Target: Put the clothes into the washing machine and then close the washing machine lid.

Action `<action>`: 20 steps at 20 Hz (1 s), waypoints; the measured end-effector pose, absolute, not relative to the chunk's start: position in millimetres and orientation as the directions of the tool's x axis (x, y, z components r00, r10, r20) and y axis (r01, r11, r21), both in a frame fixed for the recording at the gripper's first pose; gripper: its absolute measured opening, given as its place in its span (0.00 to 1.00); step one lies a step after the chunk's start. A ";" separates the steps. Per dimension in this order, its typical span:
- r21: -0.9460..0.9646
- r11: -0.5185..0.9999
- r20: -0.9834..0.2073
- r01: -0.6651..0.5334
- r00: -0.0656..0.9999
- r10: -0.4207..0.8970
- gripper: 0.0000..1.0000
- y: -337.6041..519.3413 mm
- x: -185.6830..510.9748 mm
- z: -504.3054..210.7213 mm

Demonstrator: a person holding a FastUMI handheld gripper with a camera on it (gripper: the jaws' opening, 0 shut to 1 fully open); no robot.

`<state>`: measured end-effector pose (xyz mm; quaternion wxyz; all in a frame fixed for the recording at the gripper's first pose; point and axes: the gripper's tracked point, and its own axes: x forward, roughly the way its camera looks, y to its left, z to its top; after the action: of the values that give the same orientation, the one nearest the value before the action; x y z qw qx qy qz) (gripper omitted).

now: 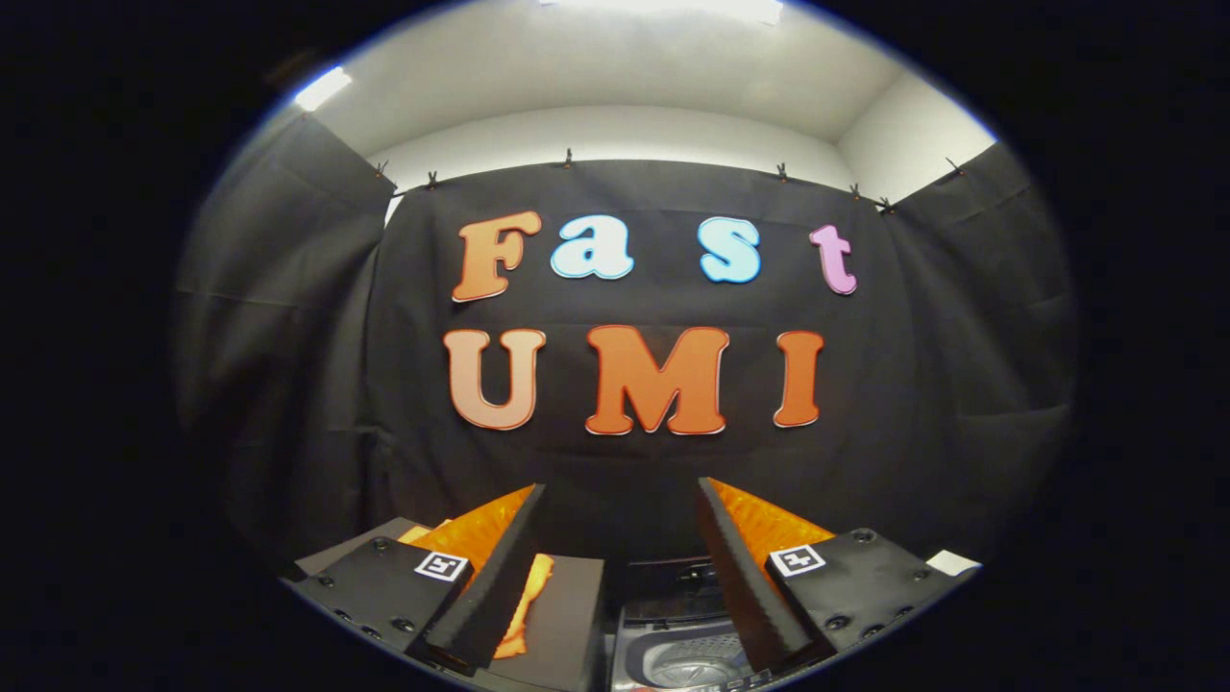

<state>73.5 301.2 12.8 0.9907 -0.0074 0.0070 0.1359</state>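
My gripper (620,500) is held high and level, its two fingers wide apart with nothing between them. Far below, between and under the fingers, the washing machine (684,658) stands with its lid up and its drum showing. To the left of the machine, partly behind my left finger (500,567), an orange piece of clothing (530,601) lies on a dark surface (562,615).
The black cloth wall (615,461) of the booth hangs straight ahead, with more cloth on both sides. A pale ceiling and lights are above. A small white object (951,562) sits low, beyond the right finger.
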 end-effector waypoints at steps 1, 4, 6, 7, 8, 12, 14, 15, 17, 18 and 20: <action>-0.010 0.956 -0.023 -0.293 0.956 0.293 0.98 323.0 75.8 8.8; -0.004 0.938 -0.068 -0.347 0.936 0.346 0.98 385.3 82.6 -16.0; 0.003 0.926 -0.108 -0.378 0.920 0.376 0.98 424.4 87.9 -36.3; 0.006 0.921 -0.130 -0.389 0.913 0.386 0.98 441.7 90.9 -49.7; 0.010 0.918 -0.160 -0.398 0.905 0.394 0.98 456.9 93.8 -64.9; 0.042 0.909 -0.298 -0.415 0.863 0.408 0.98 501.3 101.9 -135.1; 0.050 0.913 -0.357 -0.406 0.846 0.396 0.99 512.5 103.6 -163.3; 0.050 0.916 -0.379 -0.399 0.841 0.387 0.98 517.0 105.2 -174.9; 0.050 0.923 -0.417 -0.382 0.832 0.367 0.98 517.8 109.1 -190.5; 0.050 0.927 -0.434 -0.372 0.827 0.356 0.99 519.5 112.4 -198.4; 0.054 0.930 -0.461 -0.363 0.818 0.345 0.99 521.1 114.8 -210.2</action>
<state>114.8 521.1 -210.2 0.9531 -0.0182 0.2381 0.1857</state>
